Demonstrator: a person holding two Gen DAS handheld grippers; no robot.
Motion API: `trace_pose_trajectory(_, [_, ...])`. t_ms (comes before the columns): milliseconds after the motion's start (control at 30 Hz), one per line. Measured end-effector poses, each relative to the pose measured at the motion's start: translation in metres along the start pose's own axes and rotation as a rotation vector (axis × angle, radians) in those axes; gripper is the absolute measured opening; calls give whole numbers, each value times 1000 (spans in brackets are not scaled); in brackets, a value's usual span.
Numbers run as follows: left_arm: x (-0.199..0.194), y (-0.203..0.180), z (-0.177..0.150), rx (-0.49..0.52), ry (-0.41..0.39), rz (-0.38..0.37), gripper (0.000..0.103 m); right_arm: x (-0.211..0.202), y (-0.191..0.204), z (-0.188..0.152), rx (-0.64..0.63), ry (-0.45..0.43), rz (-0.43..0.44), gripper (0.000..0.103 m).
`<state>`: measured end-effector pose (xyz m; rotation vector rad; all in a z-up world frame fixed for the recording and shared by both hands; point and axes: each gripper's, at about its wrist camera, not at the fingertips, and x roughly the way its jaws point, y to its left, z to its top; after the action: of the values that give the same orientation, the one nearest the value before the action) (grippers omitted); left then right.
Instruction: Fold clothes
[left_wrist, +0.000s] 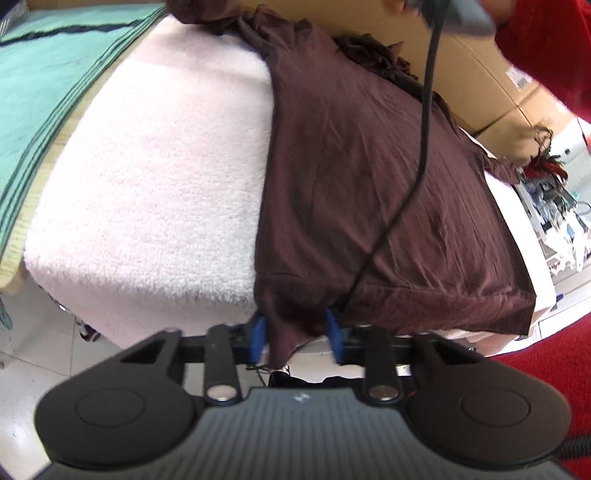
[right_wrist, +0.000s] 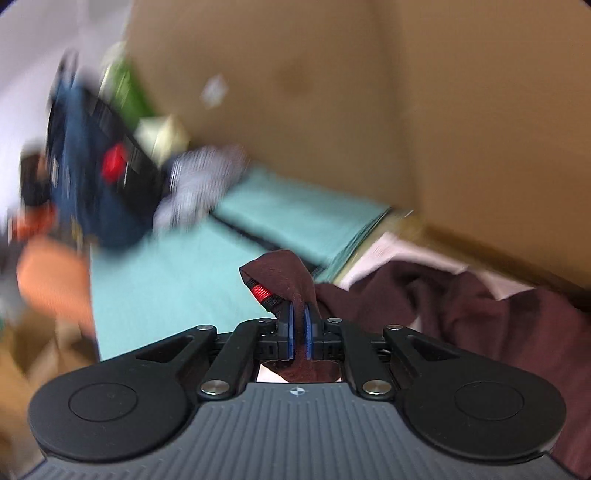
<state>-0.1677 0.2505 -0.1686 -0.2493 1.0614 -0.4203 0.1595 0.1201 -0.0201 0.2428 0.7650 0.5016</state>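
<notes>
A dark maroon shirt (left_wrist: 369, 184) lies spread over a fluffy white towel (left_wrist: 166, 184) on the table. Its near hem hangs over the table's front edge. My left gripper (left_wrist: 296, 332) sits at that edge; its blue pads (left_wrist: 258, 334) stand apart with a hanging fold of hem between them. In the right wrist view, which is blurred, my right gripper (right_wrist: 299, 328) is shut on a bunched end of the same shirt (right_wrist: 480, 314). The fabric drapes over the fingertips like a hood. A black cable (left_wrist: 424, 110) trails across the shirt.
A teal cloth (left_wrist: 44, 92) lies left of the towel. Cardboard boxes (left_wrist: 480, 74) stand behind the table, and a person's red sleeve (left_wrist: 546, 37) is at the upper right. A blurred pile of clothes (right_wrist: 103, 177) and an orange item (right_wrist: 51, 280) sit on the teal cloth (right_wrist: 258, 221).
</notes>
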Motion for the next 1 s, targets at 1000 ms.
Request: trace_pose_trajectory(1000, [-19,-58,22,75,-57,248,0,-218,-211,10,659,-426,139,7])
